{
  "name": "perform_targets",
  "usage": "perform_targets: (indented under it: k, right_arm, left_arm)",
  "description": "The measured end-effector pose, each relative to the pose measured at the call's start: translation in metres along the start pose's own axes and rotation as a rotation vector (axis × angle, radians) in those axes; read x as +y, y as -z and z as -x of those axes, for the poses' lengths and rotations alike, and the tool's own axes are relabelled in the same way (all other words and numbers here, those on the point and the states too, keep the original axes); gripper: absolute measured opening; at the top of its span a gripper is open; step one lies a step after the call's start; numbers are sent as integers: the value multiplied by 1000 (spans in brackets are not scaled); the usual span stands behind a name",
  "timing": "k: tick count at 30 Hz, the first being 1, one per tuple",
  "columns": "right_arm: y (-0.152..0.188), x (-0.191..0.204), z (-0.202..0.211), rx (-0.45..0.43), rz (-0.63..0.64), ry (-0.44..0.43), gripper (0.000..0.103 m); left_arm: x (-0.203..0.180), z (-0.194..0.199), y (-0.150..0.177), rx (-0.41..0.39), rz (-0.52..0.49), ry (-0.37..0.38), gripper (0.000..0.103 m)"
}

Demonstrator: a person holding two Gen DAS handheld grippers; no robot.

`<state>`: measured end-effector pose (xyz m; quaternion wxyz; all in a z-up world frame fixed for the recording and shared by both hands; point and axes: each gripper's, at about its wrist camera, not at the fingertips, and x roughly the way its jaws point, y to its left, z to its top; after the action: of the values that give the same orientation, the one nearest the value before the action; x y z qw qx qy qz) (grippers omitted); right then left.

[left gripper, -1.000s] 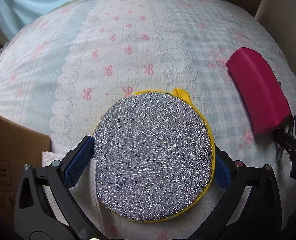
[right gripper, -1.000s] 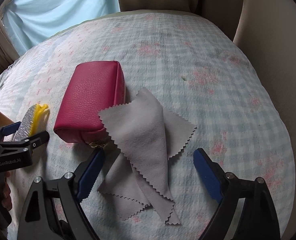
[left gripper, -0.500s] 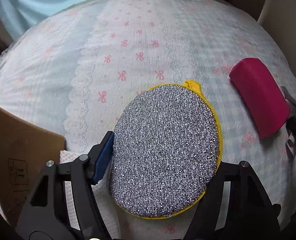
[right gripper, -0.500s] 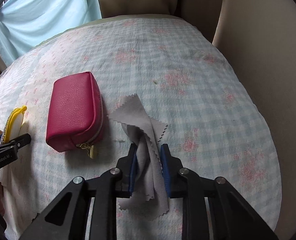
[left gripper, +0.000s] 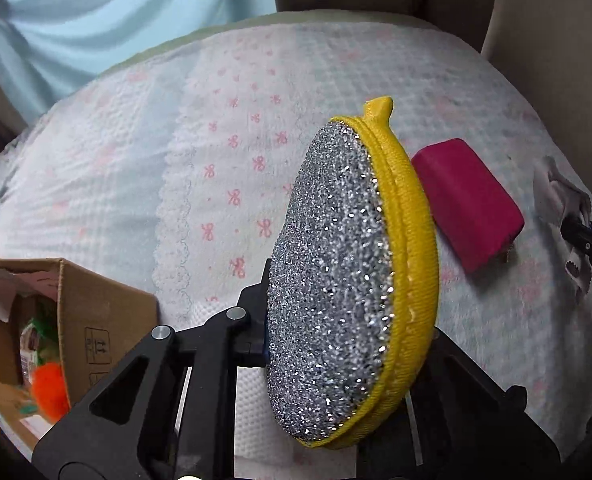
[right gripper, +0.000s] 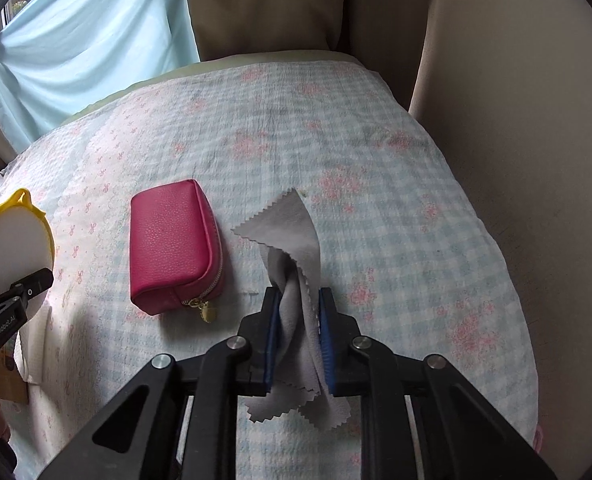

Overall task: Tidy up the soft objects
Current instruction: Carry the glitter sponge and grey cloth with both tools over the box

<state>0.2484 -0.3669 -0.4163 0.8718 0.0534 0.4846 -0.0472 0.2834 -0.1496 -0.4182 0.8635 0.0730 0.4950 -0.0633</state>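
Left gripper (left gripper: 348,344) jaws pinching the round silver scrubber (left gripper: 336,280), yellow-rimmed, tilted above the bed (left gripper: 135,184). Right gripper (right gripper: 298,336) jaws clamp the grey pinked cloth (right gripper: 291,248) beside the pink pouch (right gripper: 171,244); blue curtain (right gripper: 87,52) behind.

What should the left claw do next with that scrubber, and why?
Probably carry the scrubber left, over the cardboard box: the left claw grips it lifted off the quilt, and the box sits open, already holding items.
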Motion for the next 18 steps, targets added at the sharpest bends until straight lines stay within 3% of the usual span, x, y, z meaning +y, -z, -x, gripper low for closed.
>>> perform_targets:
  k: [9, 18]
  right_arm:
    - [-22, 0, 70, -76, -4, 12, 17]
    - [-51, 28, 169, -159, 35, -10, 17]
  left_arm:
    - [-1, 80, -23, -94, 9, 41, 14]
    - [22, 191, -38, -201, 19, 65, 14]
